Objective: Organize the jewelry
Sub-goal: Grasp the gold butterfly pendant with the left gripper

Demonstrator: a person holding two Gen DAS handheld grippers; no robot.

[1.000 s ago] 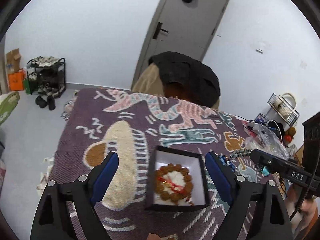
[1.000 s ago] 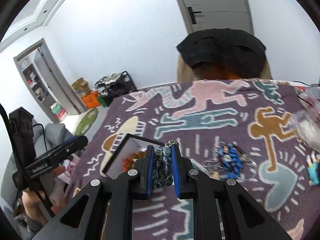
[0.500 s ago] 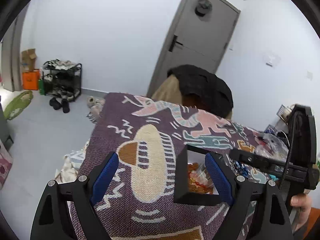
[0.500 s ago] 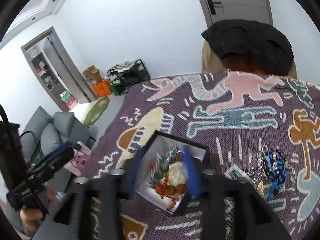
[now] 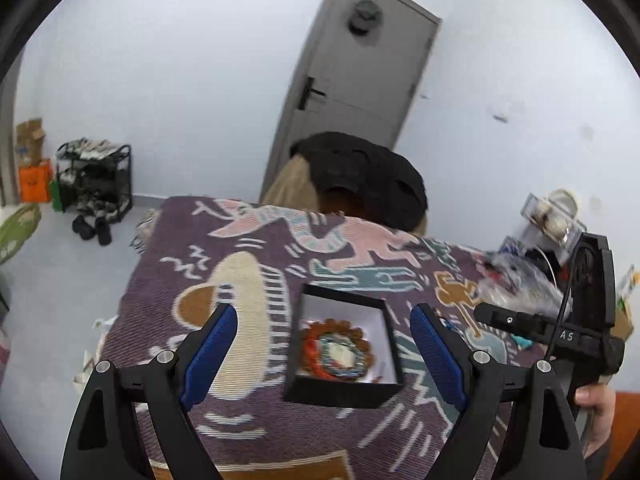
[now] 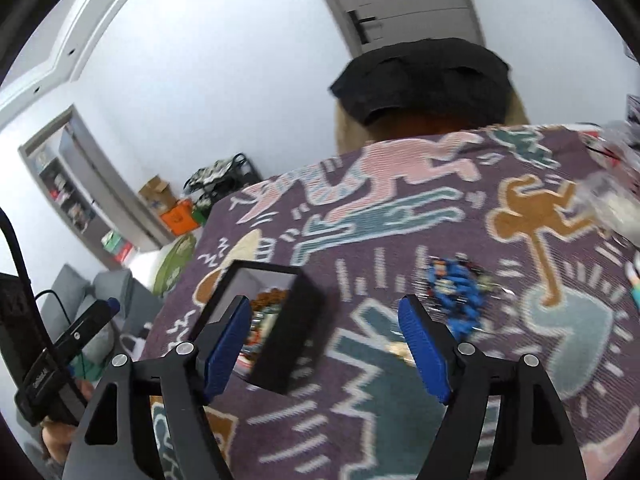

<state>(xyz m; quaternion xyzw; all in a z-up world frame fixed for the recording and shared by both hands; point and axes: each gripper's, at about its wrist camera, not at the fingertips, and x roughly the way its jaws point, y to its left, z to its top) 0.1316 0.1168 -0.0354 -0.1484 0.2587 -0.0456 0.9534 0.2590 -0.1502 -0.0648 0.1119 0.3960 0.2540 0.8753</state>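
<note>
Purple cloth with cartoon shapes covers the worktop [image 5: 168, 288]. On it sits a black box [image 5: 342, 391] with bead bracelets [image 5: 337, 350] inside. Left claw [image 5: 324, 354] stands wide, empty, box in front. Right claw [image 6: 325, 350] is opening — nothing between its fingers — with blue beads [image 6: 456, 294] lying ahead.

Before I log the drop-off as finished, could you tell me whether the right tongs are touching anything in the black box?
Apart. In the right wrist view the right tongs, jaws opening, hold nothing; the black box sits on the blanket beyond, clear of both pads.
</note>
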